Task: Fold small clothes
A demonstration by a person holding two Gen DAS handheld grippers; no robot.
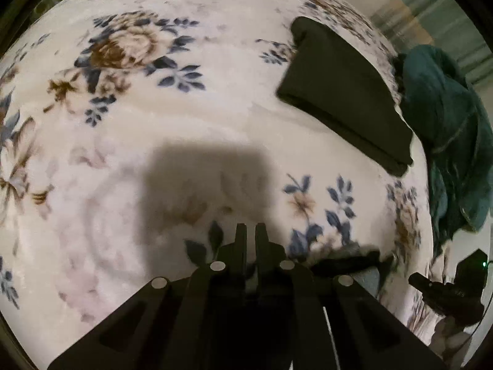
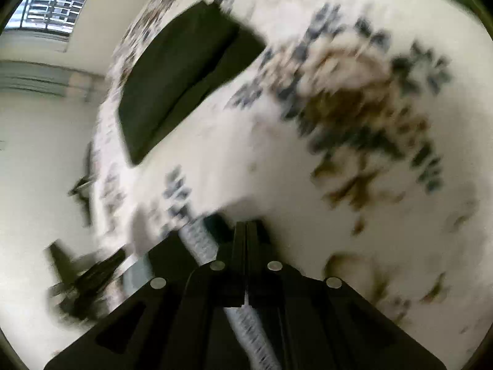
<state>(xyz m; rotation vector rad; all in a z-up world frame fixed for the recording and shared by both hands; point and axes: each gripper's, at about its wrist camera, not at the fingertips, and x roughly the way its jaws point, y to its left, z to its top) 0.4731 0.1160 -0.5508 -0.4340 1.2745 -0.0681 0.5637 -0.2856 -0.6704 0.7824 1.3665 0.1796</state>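
My left hand-held gripper (image 1: 251,231) and right hand-held gripper (image 2: 246,229) both have their jaws nearly together and hold nothing. The dark green folded cloth (image 1: 345,92) lies near the edge of the white floral blanket (image 1: 185,123), just beside the crumpled teal garment (image 1: 446,117). If I reach for the teal one carelessly, I may catch the folded piece — its fold would come undone.

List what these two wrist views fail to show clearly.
- Left wrist view: the teal cloth pile is cut off by the lens edge; its full extent is hidden.
- Left wrist view: a dark item near the left gripper is partly hidden by the gripper body.
- Right wrist view: motion blur smears the floral blanket and a grey-white fabric strip beside the right gripper; whether it is gripped is unclear.
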